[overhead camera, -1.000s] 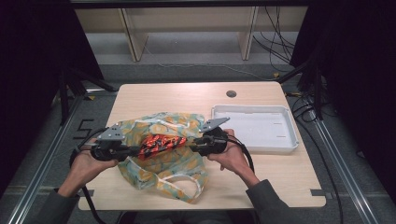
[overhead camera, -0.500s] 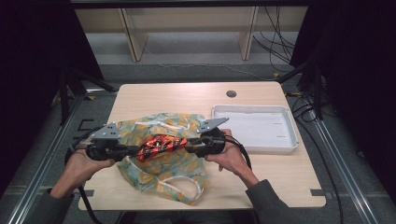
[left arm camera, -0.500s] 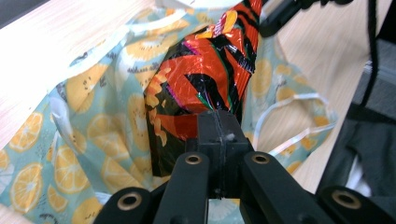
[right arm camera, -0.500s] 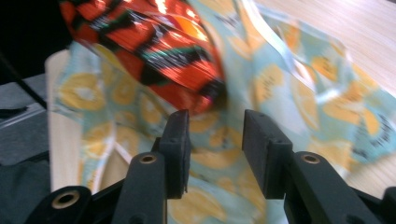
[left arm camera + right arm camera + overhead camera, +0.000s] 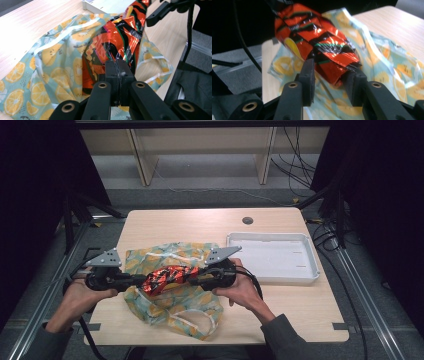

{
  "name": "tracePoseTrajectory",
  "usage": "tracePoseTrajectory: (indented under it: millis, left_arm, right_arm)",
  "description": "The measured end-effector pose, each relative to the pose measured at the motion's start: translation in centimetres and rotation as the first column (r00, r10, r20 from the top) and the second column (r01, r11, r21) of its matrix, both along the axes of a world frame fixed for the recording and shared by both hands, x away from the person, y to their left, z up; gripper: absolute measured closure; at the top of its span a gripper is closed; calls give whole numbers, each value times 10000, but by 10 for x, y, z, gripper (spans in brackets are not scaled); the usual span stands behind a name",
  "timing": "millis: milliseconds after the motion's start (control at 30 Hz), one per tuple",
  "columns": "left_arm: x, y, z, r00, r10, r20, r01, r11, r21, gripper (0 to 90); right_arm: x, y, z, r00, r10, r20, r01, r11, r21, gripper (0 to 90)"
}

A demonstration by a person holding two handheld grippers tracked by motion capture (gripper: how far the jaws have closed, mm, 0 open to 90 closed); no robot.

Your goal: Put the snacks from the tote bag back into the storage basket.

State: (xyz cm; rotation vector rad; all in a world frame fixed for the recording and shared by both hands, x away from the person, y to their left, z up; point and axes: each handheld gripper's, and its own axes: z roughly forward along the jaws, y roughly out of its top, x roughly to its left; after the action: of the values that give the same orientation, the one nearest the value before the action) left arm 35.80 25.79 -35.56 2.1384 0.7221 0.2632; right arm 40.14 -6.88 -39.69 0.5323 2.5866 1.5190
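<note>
Red-and-black foil snack bag [image 5: 167, 276] held off the counter [image 5: 300, 310] between both grippers, above a lemon-print cloth bag [image 5: 170, 305] lying near the counter's front left. Left gripper [image 5: 117, 75] jaws clenched tight on one end of the snack bag. Right gripper [image 5: 332, 77] jaws parted, straddling the other end; whether they touch the foil can't be told. White tray [image 5: 275, 257] sits at the counter's right edge, apart from the cloth bag.
</note>
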Motion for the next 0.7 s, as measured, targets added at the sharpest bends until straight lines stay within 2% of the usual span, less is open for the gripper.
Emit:
tracePoseTrajectory:
  millis: [67, 100, 200, 233, 267, 333, 367, 400, 433, 467, 500, 533, 600, 633, 700]
  left_arm:
    - [0, 1, 0, 10000, 59, -75, -61, 9997, -250, 881]
    - [0, 1, 0, 9999, 47, -135, -52, 9993, -380, 881]
    - [-1, -1, 3, 9998, 161, 133, -160, 9998, -79, 881]
    - [-2, -2, 3, 9997, 217, 95, -216, 9997, -114, 880]
    - [-2, -2, 2, 9997, 214, 88, -213, 9997, -112, 879]
    - [-2, -1, 3, 9997, 190, 140, -188, 9997, -148, 873]
    - [-1, 0, 3, 9997, 153, 168, -151, 9998, -159, 866]
    - [-2, 1, 4, 9993, 324, 186, -318, 9991, -293, 856]
    - [-3, 1, 5, 9990, 367, 270, -359, 9990, -283, 823]
    - [-4, 2, 6, 9985, 461, 285, -450, 9983, -361, 788]
    - [-6, 2, 7, 9979, 451, 466, -427, 9978, -513, 745]
    - [-7, 3, 8, 9976, 516, 453, -492, 9973, -539, 697]
    - [-12, 4, 11, 9950, 819, 572, -783, 9949, -632, 581]
    - [-13, 5, 12, 9937, 905, 655, -865, 9943, -615, 550]
    - [-18, 6, 11, 9904, 1118, 816, -1067, 9922, -638, 489]
  right_arm:
    - [-1, 1, 2, 9998, 29, -180, -28, 10000, 62, 667]
    - [-2, 3, 1, 9983, 33, -579, -15, 9995, 315, 687]
    - [-3, 4, 0, 9980, -104, -617, 116, 9998, 190, 732]
    - [-3, 6, -2, 9988, -228, -433, 241, 9993, 289, 819]
    - [-3, 6, -2, 9976, -349, -590, 357, 9993, 132, 854]
    - [-3, 7, -2, 9971, -329, -691, 332, 9994, 35, 875]
    - [-3, 8, -4, 9971, -418, -638, 430, 9989, 185, 879]
    - [-3, 8, -5, 9965, -375, -741, 399, 9987, 303, 883]
    - [-3, 8, -5, 9956, -288, -887, 322, 9988, 364, 888]
    - [-3, 9, -5, 9963, -357, -782, 390, 9983, 422, 890]
    - [-2, 8, -4, 9964, -210, -816, 243, 9990, 385, 892]
    - [-3, 9, -4, 9952, -299, -928, 338, 9986, 405, 893]
    - [-2, 9, -3, 9955, -412, -848, 459, 9974, 550, 895]
    - [-2, 8, -1, 9945, -354, -987, 402, 9981, 473, 896]
    - [1, 6, -1, 9950, -333, -946, 392, 9974, 607, 897]
